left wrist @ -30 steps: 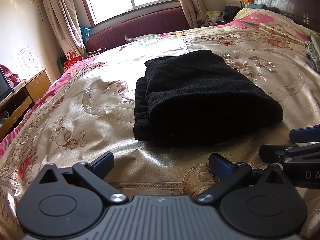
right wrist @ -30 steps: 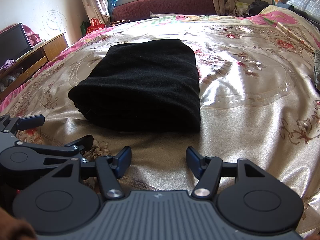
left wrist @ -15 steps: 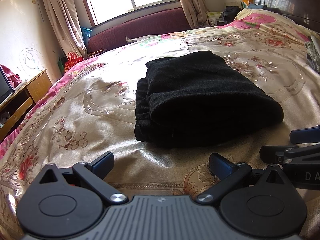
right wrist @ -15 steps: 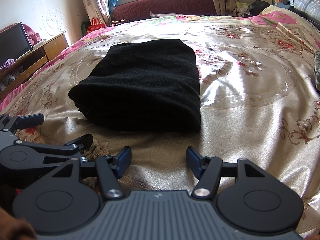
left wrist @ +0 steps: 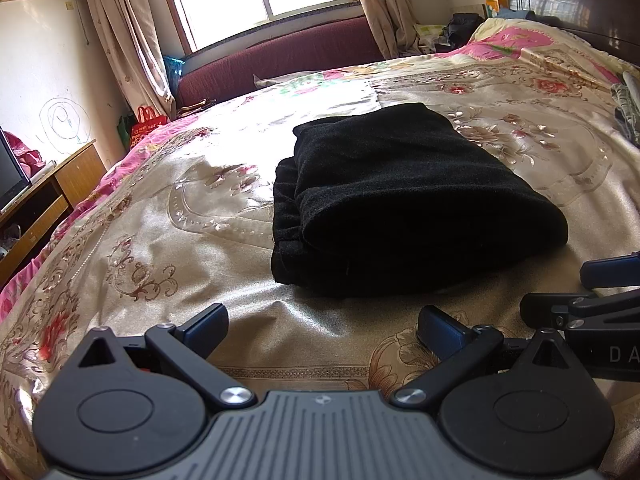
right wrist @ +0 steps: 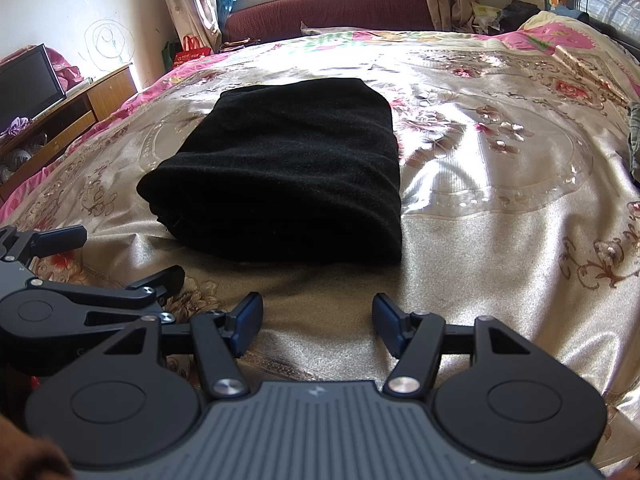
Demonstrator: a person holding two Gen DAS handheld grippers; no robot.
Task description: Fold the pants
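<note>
The black pants (left wrist: 400, 200) lie folded in a thick rectangular stack in the middle of the bed; they also show in the right wrist view (right wrist: 288, 168). My left gripper (left wrist: 322, 326) is open and empty, a short way in front of the stack's near edge. My right gripper (right wrist: 316, 326) is open and empty, also in front of the near edge. The right gripper shows at the right edge of the left wrist view (left wrist: 584, 288), and the left gripper shows at the left of the right wrist view (right wrist: 120, 256).
The bed has a shiny gold floral cover (right wrist: 500, 220). A wooden TV stand (right wrist: 80, 112) with a screen stands to the left. A dark red bench (left wrist: 288, 52) sits under the window. Some clothes (left wrist: 628, 108) lie at the bed's right edge.
</note>
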